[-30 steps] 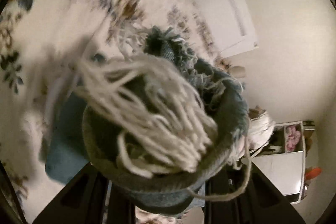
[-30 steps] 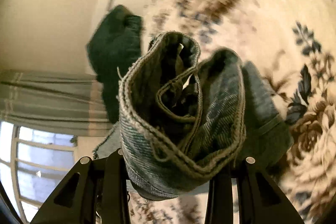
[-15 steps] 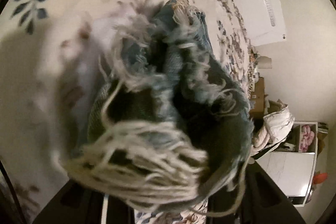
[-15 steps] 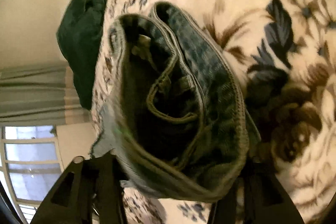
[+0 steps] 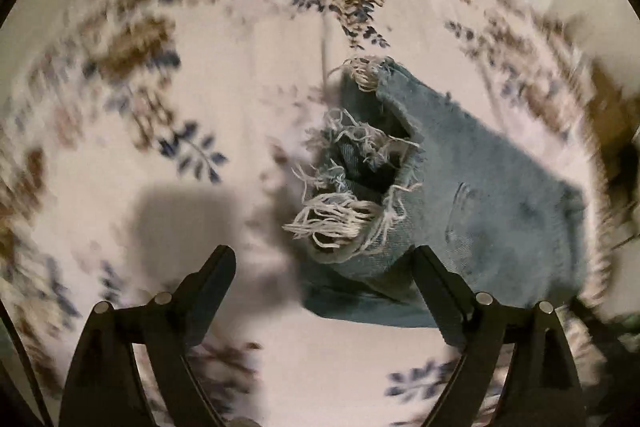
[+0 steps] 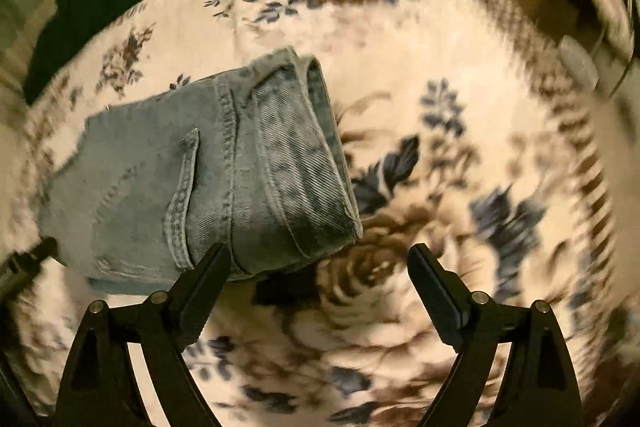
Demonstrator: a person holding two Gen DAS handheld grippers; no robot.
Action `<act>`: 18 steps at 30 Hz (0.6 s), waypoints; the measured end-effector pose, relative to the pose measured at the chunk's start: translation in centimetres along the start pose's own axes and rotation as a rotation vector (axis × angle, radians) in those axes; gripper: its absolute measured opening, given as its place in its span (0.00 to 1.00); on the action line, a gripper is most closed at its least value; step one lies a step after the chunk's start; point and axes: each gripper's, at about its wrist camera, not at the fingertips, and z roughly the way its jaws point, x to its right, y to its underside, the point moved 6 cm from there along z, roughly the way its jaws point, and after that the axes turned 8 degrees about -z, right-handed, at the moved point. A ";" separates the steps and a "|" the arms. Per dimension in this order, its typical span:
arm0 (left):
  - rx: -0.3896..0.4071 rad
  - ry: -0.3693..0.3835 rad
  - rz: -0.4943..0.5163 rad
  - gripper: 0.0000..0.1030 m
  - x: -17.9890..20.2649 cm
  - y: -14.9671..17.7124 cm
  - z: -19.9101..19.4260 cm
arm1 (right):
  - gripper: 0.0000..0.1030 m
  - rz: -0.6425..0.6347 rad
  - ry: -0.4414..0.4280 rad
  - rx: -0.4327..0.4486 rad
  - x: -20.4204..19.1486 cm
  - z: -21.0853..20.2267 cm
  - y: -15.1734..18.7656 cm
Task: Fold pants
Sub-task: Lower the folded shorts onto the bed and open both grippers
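Both my claws, left gripper [image 5: 324, 267] and right gripper [image 6: 320, 263], hang spread and empty over the floral bedspread [image 5: 248, 75]. The pants [image 6: 208, 179] lie folded mid-bed; thick, limp denim, best pinched at the firm waistband [image 6: 304, 155], not the frayed hems [image 5: 340, 219].

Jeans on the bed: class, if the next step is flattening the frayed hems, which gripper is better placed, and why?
Probably left. The left gripper is open right over the frayed hems. The right gripper is open beside the waistband, the jeans' other end.
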 end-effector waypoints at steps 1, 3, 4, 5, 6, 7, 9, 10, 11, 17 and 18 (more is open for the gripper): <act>0.015 -0.015 0.022 0.87 0.3 0.1 -0.3 | 0.89 -0.026 0.031 0.013 -0.5 -0.4 -0.1; 0.046 -0.033 0.065 0.87 1.4 0.2 -1.1 | 0.89 -0.058 0.053 0.039 -1.3 -2.0 0.3; 0.057 -0.036 0.077 0.87 1.7 0.5 -1.5 | 0.89 -0.062 0.056 0.041 -1.4 -2.3 0.6; 0.061 -0.033 0.085 0.87 2.0 0.6 -1.7 | 0.89 -0.065 0.059 0.046 -1.6 -2.7 0.5; 0.065 -0.030 0.092 0.87 2.2 0.9 -2.0 | 0.89 -0.068 0.053 0.054 -1.8 -3.1 0.8; 0.068 -0.034 0.099 0.87 2.3 1.3 -2.5 | 0.89 -0.071 0.053 0.056 -1.9 -3.5 1.0; 0.074 -0.035 0.113 0.87 2.6 2.1 -3.3 | 0.89 -0.075 0.048 0.058 -2.5 -4.6 1.6; 0.075 -0.040 0.117 0.87 2.8 2.5 -3.8 | 0.89 -0.077 0.048 0.061 -2.5 -5.3 1.9; 0.079 -0.037 0.119 0.87 2.8 2.9 -4.5 | 0.89 -0.082 0.054 0.066 -2.9 -6.4 2.2; 0.119 -0.019 0.128 0.87 3.8 4.4 -9.9 | 0.90 -0.106 0.063 0.113 -2.9 -12.7 4.0; 0.133 -0.019 0.135 0.87 4.0 4.6 -11.4 | 0.90 -0.113 0.071 0.129 -2.9 -14.0 4.3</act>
